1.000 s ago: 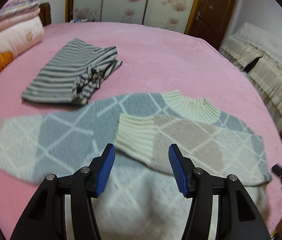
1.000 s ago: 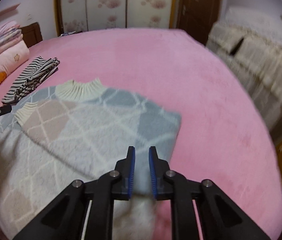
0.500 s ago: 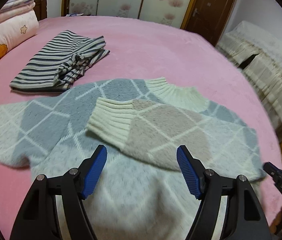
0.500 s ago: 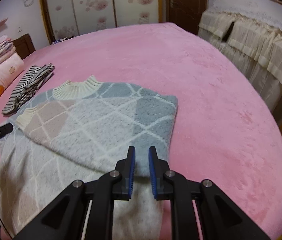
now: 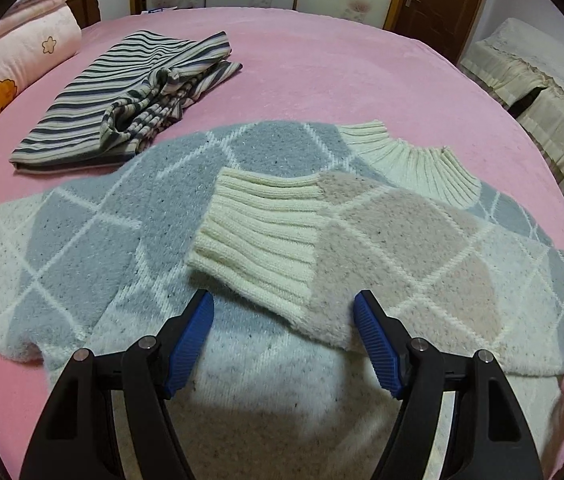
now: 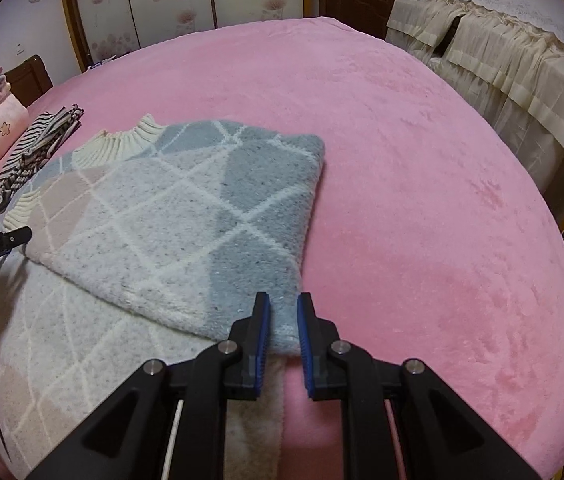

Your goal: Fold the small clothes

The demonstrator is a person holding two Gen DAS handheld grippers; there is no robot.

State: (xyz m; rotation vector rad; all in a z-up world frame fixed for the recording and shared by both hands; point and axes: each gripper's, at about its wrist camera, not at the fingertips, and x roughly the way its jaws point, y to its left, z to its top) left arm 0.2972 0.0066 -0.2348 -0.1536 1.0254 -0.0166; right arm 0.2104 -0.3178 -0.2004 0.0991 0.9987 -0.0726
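Observation:
A grey, beige and white diamond-pattern sweater lies flat on the pink bed. Its right sleeve is folded across the chest, with the ribbed cuff near the middle. My left gripper is open and empty, just above the sweater below the cuff. In the right wrist view the sweater lies left of centre. My right gripper has its jaws a narrow gap apart over the folded sleeve's edge, holding nothing.
A folded striped garment lies on the bed beyond the sweater, also in the right wrist view. Pink pillows lie at the far left. A cream-covered sofa stands to the right of the bed.
My left gripper has drawn back toward the sweater's lower part and stayed open. My right gripper has eased its jaws slightly apart at the sleeve's folded edge.

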